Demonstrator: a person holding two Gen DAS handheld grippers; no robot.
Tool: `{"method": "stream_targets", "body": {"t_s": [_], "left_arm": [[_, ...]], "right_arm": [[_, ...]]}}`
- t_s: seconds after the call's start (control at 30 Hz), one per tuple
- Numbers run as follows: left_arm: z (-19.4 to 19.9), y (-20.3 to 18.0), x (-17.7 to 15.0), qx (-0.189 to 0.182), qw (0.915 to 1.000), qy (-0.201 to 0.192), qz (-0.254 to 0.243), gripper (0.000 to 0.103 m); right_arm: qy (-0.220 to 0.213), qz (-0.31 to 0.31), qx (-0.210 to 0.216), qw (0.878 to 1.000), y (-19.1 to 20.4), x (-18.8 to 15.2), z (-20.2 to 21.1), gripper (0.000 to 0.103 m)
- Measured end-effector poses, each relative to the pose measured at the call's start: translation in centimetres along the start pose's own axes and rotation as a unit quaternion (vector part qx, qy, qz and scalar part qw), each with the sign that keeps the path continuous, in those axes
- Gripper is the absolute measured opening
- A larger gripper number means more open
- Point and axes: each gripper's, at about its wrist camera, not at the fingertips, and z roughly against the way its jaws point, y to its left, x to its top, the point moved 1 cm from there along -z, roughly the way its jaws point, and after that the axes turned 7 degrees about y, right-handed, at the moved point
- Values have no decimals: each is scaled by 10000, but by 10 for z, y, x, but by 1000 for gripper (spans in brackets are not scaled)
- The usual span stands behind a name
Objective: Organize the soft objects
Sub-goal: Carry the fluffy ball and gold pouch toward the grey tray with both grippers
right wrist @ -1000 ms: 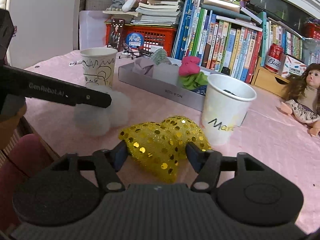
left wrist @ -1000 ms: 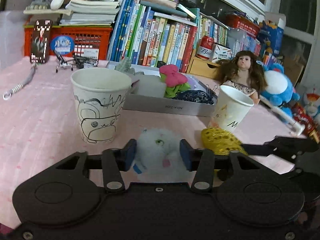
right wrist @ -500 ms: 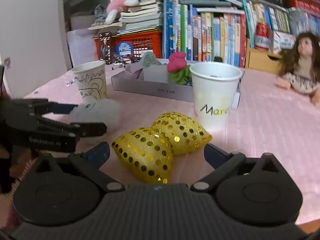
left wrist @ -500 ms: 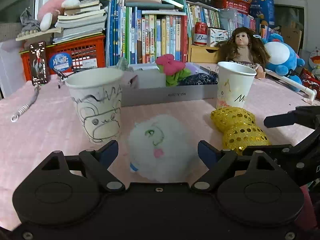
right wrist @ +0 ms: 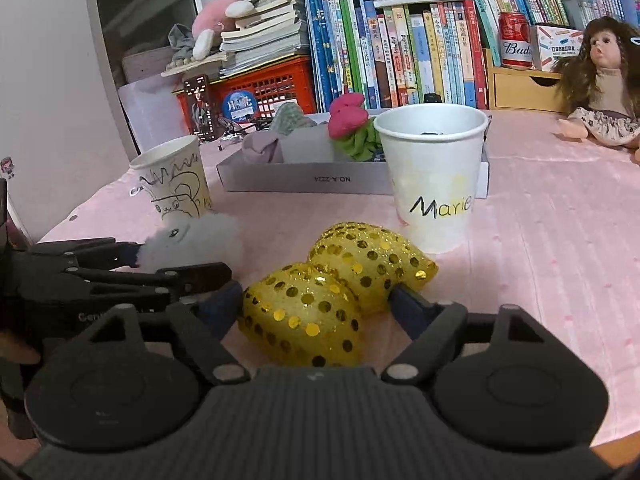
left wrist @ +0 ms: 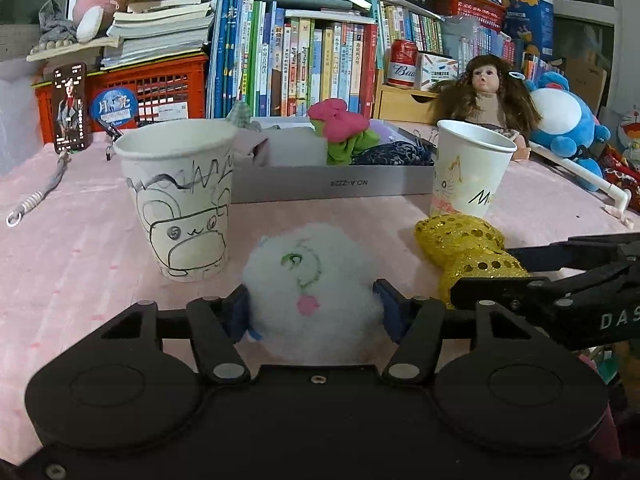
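Each gripper clamps a soft toy on the pink table.

The left gripper (left wrist: pixel 314 312) squeezes the white plush (left wrist: pixel 310 280); the right gripper (right wrist: pixel 316 308) pinches the gold bow (right wrist: pixel 336 288). Just beyond stand the doodled cup (left wrist: pixel 180 204) on the left and the "Marie" cup (right wrist: pixel 434 172) on the right, with the gray tray (left wrist: pixel 332 184) farther back.

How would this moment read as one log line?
left gripper: shut on white plush | right gripper: shut on gold sequin bow | both on table

Dim warm indoor light, soft shadows, sharp focus, fisheye-bent edges.
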Motion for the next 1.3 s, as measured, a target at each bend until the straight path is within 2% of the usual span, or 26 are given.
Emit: {"method": "stream_targets", "body": {"t_s": [0.27, 0.37, 0.77, 1.3], "left_arm": [[1, -4, 3, 37, 10000, 8, -25, 57], [3, -4, 6, -2, 10000, 16, -4, 57], [15, -10, 24, -127, 9998, -122, 1, 56], [35, -19, 67, -26, 9983, -547, -189, 56]], "right_arm": [[-38, 167, -47, 9998, 11, 0, 0, 61], [-75, 205, -56, 9997, 14, 2, 0, 57], [-344, 445, -42, 9984, 24, 12, 12, 54], [-948, 666, -173, 9931, 28, 40, 32, 53]]}}
